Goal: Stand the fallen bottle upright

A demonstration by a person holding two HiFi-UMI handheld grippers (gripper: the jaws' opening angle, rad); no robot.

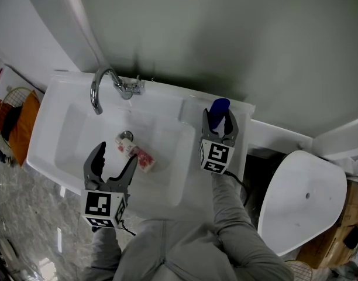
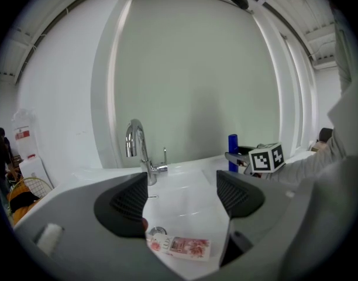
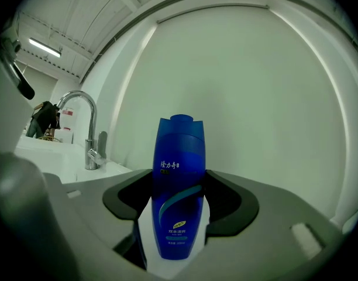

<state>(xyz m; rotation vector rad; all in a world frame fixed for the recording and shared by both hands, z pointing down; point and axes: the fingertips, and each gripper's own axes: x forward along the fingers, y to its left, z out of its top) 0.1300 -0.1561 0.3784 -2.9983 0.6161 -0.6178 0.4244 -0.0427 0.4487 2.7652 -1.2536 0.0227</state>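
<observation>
While our right gripper [image 1: 219, 122] clasps the blue bottle [image 1: 219, 106], upright on the sink ledge [image 1: 244, 108], our left gripper [image 1: 116, 157] hangs open over the pink bottle [image 1: 138, 154] lying by the drain [image 1: 127, 136], which we judge must be grasped next.

The faucet [image 1: 100, 86] is gleaming as polished metal, the sink [image 1: 56, 127] is shining glossy white (ceramic-looking), the blue bottle [image 3: 179, 186] is showing smooth glossy plastic, and the left tongs' [image 2: 182, 201] pads [image 2: 129, 201] are looking matt, ribbed.
</observation>
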